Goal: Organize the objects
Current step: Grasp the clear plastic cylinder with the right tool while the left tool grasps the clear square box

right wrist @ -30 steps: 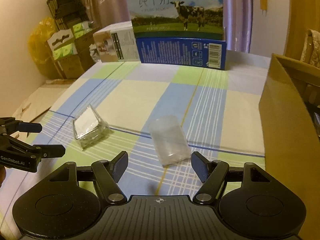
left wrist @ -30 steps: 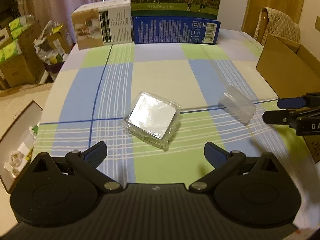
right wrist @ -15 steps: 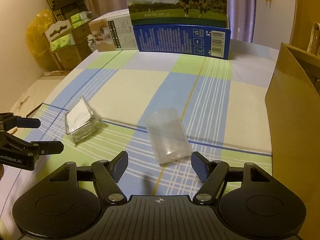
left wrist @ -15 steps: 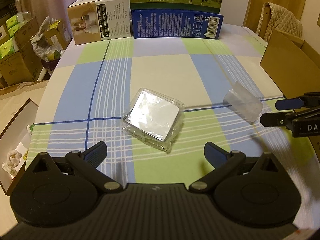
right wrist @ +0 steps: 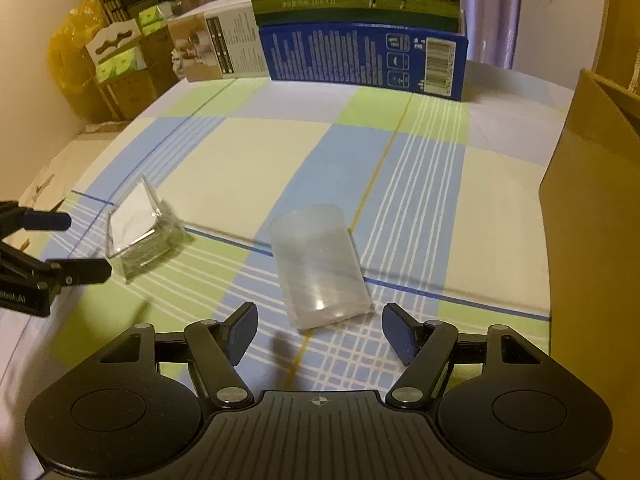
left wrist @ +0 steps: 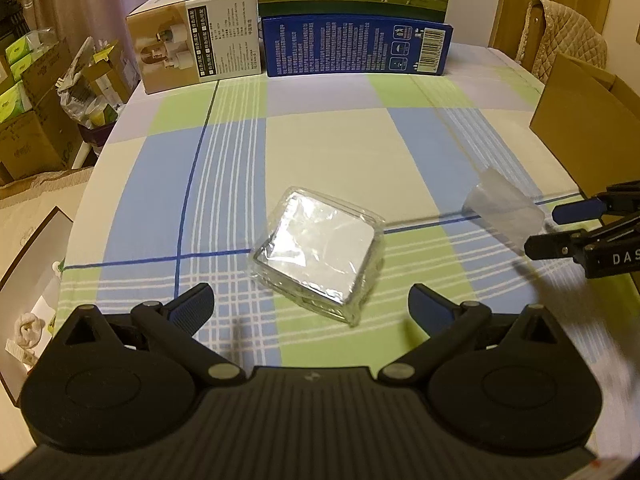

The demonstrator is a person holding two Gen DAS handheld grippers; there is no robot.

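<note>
A clear square plastic box (left wrist: 318, 254) with a silvery top lies on the checked tablecloth, just ahead of my open left gripper (left wrist: 310, 306). The same box (right wrist: 138, 232) shows at the left of the right wrist view, next to the left gripper (right wrist: 76, 246). A clear plastic cup (right wrist: 320, 266) lies on its side just ahead of my open right gripper (right wrist: 320, 334). In the left wrist view the cup (left wrist: 502, 208) lies at the right, close to the right gripper (left wrist: 548, 230). Neither gripper touches anything.
A blue milk carton box (left wrist: 356, 46) and a beige product box (left wrist: 196, 58) stand at the table's far edge. An open cardboard box (right wrist: 592, 216) stands on the right. Stacked cartons and bags (left wrist: 36, 112) fill the floor left of the table.
Both grippers have moved forward and lower toward the table, so the box and the cup now lie closer to the fingertips. Both stay open; the objects have not moved.
</note>
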